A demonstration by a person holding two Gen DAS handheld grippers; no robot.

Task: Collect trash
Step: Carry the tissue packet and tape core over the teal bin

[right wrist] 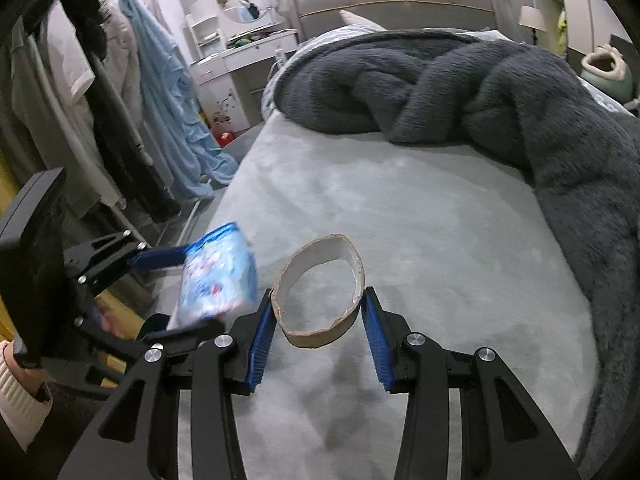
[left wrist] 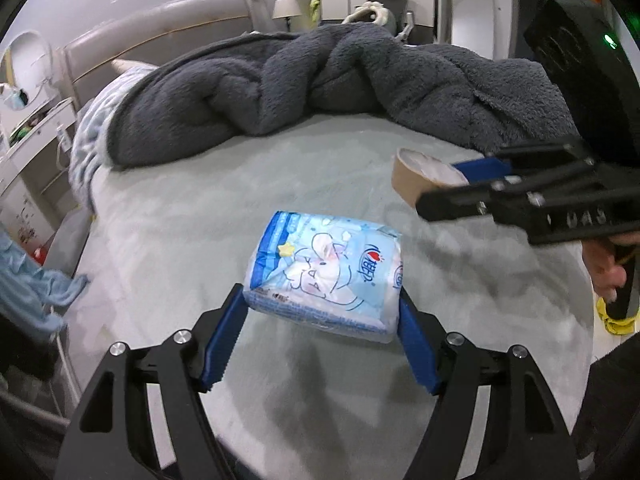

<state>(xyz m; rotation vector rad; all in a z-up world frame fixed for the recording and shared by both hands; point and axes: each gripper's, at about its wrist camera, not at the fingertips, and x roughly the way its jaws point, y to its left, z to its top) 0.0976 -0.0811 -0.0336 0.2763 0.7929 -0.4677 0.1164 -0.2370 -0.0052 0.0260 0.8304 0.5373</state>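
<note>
My left gripper (left wrist: 322, 312) is shut on a blue and white tissue pack (left wrist: 326, 270), held between its blue pads above the pale green bed sheet (left wrist: 200, 216). The pack also shows in the right wrist view (right wrist: 218, 274), at the left with the left gripper (right wrist: 176, 284). My right gripper (right wrist: 318, 312) is shut on a squashed brown cardboard tape ring (right wrist: 320, 288), held just above the sheet. In the left wrist view the ring (left wrist: 420, 174) and right gripper (left wrist: 452, 184) are at the right.
A dark grey fleece blanket (left wrist: 320, 80) is heaped across the far half of the bed and runs down its right side (right wrist: 580, 152). Clothes hang on a rack (right wrist: 100, 100) left of the bed. A dresser (right wrist: 240, 60) with a round mirror stands beside the headboard.
</note>
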